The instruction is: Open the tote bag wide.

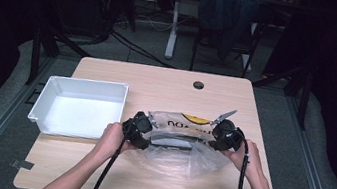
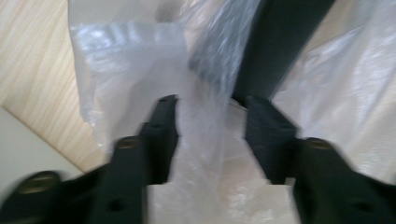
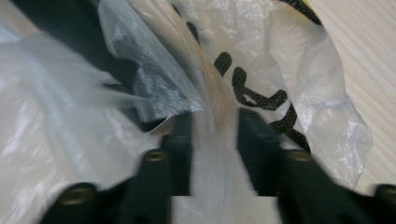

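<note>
Bare-armed person; both black grippers have brass-coloured screws in the jaws and black cables.

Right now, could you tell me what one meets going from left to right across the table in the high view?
White bin → left gripper → clear plastic bag → right gripper.

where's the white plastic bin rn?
High view: the white rectangular plastic bin sits on the light wooden table, left side, just left of the left claw and the clear plastic bag.

Left gripper and right gripper face each other, jaws partly apart.
</note>
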The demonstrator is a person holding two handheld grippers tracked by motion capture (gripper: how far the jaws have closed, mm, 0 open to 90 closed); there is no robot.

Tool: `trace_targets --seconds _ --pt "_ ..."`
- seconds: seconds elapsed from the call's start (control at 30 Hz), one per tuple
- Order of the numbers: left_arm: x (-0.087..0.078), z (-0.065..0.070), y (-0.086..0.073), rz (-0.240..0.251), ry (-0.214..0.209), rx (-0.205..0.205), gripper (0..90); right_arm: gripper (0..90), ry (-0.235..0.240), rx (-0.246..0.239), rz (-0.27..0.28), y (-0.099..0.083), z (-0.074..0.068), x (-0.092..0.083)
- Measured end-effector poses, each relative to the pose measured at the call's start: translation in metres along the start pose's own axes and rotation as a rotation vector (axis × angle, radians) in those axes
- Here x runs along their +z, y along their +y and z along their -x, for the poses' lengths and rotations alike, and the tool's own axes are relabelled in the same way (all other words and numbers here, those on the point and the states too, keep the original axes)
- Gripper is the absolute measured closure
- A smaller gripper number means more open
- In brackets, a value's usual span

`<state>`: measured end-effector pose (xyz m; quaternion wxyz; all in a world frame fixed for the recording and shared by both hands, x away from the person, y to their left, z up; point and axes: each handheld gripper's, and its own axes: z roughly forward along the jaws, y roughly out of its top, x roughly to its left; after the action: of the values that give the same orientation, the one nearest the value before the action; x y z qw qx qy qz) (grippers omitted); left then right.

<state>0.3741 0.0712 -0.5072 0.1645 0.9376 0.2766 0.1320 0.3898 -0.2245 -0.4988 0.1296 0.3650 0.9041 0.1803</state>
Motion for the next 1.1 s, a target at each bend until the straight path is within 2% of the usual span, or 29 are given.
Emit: trace_targets --seconds 0.03,0.07,0.1,0.13,0.2,0.3,0.33,0.37,0.4,0.43,0.53,0.57,0.63,0.7,0.77,0.8,0.83,0.87,0.9,0.93,0.97,1.0,1.03,1.1 --pt "0.002 -0.001 -0.001 0.005 0.005 -0.003 63.9 78.0 0.001 0.014 0.018 0.0 0.0 0.002" --pt "0.005 0.0 -0.002 0.004 0.016 -0.007 71.1 81.6 0.001 0.013 0.007 0.0 0.001 0.004" --pt "0.008 0.0 -0.002 -0.008 0.023 0.001 74.8 83.8 -0.009 0.024 0.015 -0.001 0.002 0.006" --pt "0.011 0.001 -0.003 0.003 0.034 0.001 80.5 85.2 -0.009 0.033 0.017 0.0 0.003 0.007" --pt "0.019 0.004 -0.002 0.001 0.075 0.005 88.5 86.6 -0.011 0.052 0.027 0.0 0.006 0.01" --pt "0.028 0.006 0.0 0.029 0.151 -0.01 90.0 86.3 -0.016 0.085 0.047 0.002 0.009 0.017" --pt "0.029 0.005 0.001 0.033 0.166 -0.018 90.0 86.6 -0.013 0.108 0.064 0.003 0.009 0.019" --pt "0.03 0.003 0.001 0.041 0.185 -0.027 90.0 86.6 -0.023 0.099 0.053 0.004 0.012 0.02" --pt "0.032 0.002 0.001 0.045 0.2 -0.041 90.0 86.6 -0.021 0.115 0.055 0.004 0.014 0.022" --pt "0.033 0.001 0.001 0.044 0.205 -0.044 90.0 86.5 -0.001 0.136 0.065 0.004 0.016 0.026" --pt "0.042 -0.003 0.001 0.031 0.201 -0.07 90.0 86.2 -0.012 0.148 0.028 0.005 0.019 0.033" --pt "0.046 -0.004 0.001 0.024 0.192 -0.08 90.0 86.2 -0.024 0.149 0.021 0.005 0.019 0.036" --pt "0.053 -0.005 0.001 0.0 0.173 -0.088 90.0 86.5 -0.02 0.15 0.0 0.004 0.02 0.04" --pt "0.055 -0.004 -0.001 -0.01 0.167 -0.078 90.0 86.9 -0.024 0.135 -0.032 0.002 0.02 0.042" --pt "0.052 -0.003 -0.002 -0.016 0.152 -0.072 90.0 86.2 -0.035 0.133 -0.037 -0.003 0.017 0.046" --pt "0.052 -0.002 -0.003 -0.013 0.155 -0.074 90.0 85.3 -0.034 0.114 -0.072 -0.003 0.018 0.045" --pt "0.051 -0.003 -0.004 -0.022 0.141 -0.07 90.0 84.1 -0.034 0.107 -0.072 -0.005 0.019 0.047" --pt "0.052 -0.002 -0.006 -0.024 0.135 -0.079 90.0 82.6 -0.028 0.119 -0.05 -0.008 0.017 0.049" --pt "0.051 -0.003 -0.007 -0.026 0.116 -0.08 90.0 80.7 -0.048 0.085 -0.076 -0.01 0.018 0.049" --pt "0.051 -0.002 -0.008 -0.028 0.114 -0.074 90.0 78.5 -0.055 0.082 -0.079 -0.012 0.018 0.048" --pt "0.05 -0.001 -0.01 -0.034 0.113 -0.073 90.0 74.7 -0.053 0.093 -0.059 -0.014 0.018 0.047" --pt "0.048 -0.001 -0.011 -0.039 0.109 -0.067 90.0 71.2 -0.048 0.067 -0.078 -0.015 0.022 0.043" --pt "0.048 -0.001 -0.012 -0.035 0.097 -0.076 90.0 67.8 -0.058 0.069 -0.076 -0.017 0.023 0.04" --pt "0.046 -0.002 -0.014 -0.037 0.081 -0.077 90.0 62.9 -0.028 0.087 -0.033 -0.022 0.026 0.033"
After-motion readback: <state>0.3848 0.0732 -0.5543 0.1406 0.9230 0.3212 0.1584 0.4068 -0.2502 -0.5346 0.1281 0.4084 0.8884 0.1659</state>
